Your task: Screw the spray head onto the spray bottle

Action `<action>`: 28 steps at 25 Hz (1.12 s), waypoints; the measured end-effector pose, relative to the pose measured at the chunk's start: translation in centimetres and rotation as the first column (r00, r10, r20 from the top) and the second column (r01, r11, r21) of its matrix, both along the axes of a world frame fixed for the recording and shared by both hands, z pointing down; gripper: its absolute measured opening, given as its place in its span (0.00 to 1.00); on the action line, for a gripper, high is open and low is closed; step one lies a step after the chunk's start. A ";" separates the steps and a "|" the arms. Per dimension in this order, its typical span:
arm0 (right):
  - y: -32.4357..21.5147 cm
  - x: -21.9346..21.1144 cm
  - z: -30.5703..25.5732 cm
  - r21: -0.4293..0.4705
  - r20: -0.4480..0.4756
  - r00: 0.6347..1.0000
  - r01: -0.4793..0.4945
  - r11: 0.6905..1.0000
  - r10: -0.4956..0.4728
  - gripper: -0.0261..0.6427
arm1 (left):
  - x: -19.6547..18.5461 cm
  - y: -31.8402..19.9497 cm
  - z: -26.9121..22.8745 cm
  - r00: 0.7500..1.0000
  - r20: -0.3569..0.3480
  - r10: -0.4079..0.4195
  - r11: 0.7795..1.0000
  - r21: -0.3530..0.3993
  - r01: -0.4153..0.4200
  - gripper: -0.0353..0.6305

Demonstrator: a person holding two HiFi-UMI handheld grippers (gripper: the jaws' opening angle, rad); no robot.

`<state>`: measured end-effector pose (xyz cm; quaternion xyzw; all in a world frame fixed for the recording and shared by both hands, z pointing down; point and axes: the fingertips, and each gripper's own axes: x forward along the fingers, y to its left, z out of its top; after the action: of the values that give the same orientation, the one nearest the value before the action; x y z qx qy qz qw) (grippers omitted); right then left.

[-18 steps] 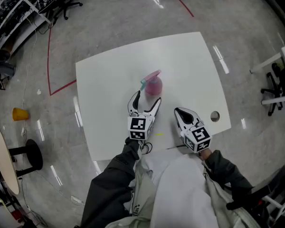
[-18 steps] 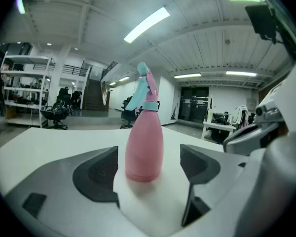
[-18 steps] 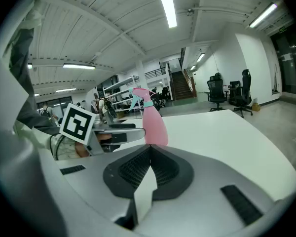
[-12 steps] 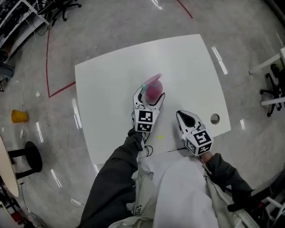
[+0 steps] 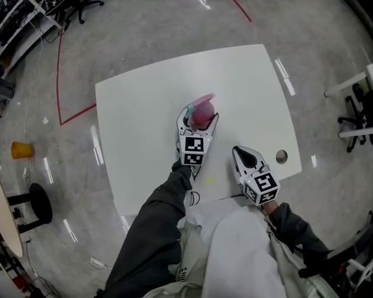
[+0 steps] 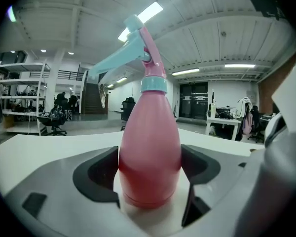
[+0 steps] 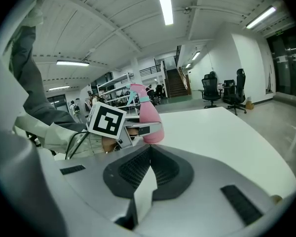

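Left tool (image 5: pixel 199 118) clamps the pink spray bottle (image 6: pixel 149 147); right tool (image 5: pixel 239 151) closed, empty

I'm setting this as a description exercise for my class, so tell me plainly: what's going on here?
A person at a white table holds tongs in each hand. A pink spray bottle stands upright on it, its teal spray head already on the neck. The left tongs straddle the bottle's body, close against both sides; whether they squeeze it is unclear. The right tongs are shut and empty, near the table's edge, apart from the bottle.
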<state>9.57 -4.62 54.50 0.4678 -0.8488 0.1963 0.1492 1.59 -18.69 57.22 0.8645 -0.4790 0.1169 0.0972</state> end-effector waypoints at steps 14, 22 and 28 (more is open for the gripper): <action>-0.5 -2.0 -8.7 0.248 0.192 0.972 0.084 0.965 -0.134 0.03 | -0.9 6.5 -4.5 0.984 -0.036 0.176 0.984 0.030 -0.175 0.63; 1.0 -6.4 -15.7 0.376 0.173 0.854 0.404 0.834 -0.491 0.42 | -1.2 13.0 -9.0 0.948 -0.036 0.316 0.948 0.049 -0.315 0.63; 2.4 -9.0 -16.8 0.383 0.128 0.786 0.524 0.761 -0.605 0.42 | -1.0 15.8 -9.9 0.927 -0.045 0.372 0.928 0.041 -0.370 0.63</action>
<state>0.60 -2.18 37.69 0.1784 -0.9823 0.0539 0.0165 0.63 -2.92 47.33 0.9436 -0.3060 0.1032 0.0722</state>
